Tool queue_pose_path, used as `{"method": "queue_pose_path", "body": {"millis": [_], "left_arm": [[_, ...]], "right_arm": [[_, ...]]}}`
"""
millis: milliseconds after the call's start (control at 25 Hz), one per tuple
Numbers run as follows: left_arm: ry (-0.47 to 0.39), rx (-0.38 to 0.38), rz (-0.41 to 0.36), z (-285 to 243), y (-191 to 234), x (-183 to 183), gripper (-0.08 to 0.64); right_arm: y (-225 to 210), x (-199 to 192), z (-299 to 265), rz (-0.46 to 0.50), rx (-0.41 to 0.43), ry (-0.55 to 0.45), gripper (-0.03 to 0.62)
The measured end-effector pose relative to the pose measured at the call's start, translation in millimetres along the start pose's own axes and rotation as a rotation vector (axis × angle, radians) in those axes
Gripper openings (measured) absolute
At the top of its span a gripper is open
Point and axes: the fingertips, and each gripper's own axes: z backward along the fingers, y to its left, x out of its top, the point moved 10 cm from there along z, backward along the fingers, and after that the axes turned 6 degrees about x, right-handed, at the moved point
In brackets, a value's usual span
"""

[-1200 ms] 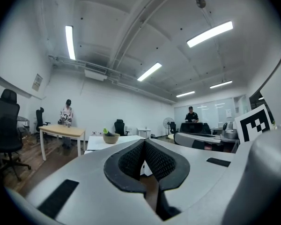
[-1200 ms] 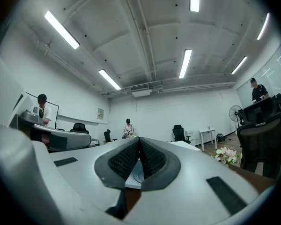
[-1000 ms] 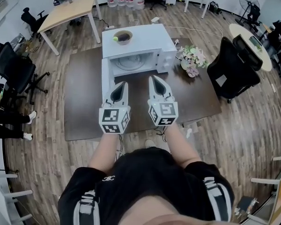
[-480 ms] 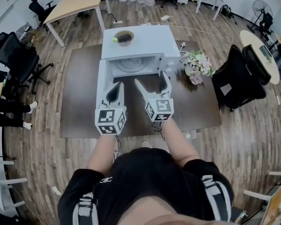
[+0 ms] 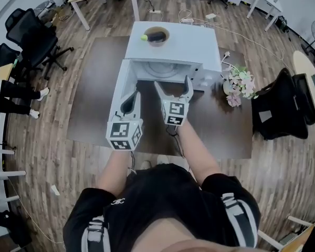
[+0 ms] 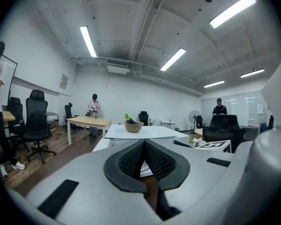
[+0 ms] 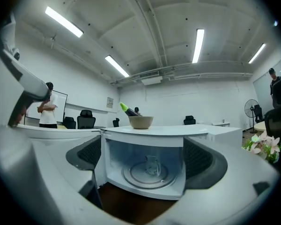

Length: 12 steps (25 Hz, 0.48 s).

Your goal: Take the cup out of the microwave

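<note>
Small clear glass cup (image 7: 152, 165), faint and hard to make out, stands on the round glass turntable (image 7: 131, 175) inside the boxy white microwave (image 5: 174, 41) on the dark brown worktop (image 5: 94, 93). Right gripper (image 5: 174, 83) faces the microwave cavity, its ribbed black jaws opening wide with nothing pinched. Left gripper (image 5: 131, 100) is by the microwave's open door (image 5: 119, 83), jaws pressed together, empty.

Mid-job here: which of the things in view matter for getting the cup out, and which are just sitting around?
For the job:
- microwave, standing open
- cup inside it
- right gripper, jaws opening, nothing between them

Lying about:
- bowl on top of the microwave
- flowers beside it
- office chairs
- left gripper, shut and empty
</note>
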Motion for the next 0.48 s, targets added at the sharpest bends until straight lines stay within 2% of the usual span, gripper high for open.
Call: {"method": "queue_pose_path", "body": {"millis": [360,480], "left_arm": [[0.013,0.025,0.009,-31.8,3.9,-12.1,0.003],[0.012,0.030,0.011,-38.5,5.8,-17.6,0.003]], "right_arm": [[-18.8,-58.0,-81.6,-0.063,-0.008,0.086,0.522],[-28.1,-76.8,-108.0,-0.044,-0.010,0.098,0.522]]}}
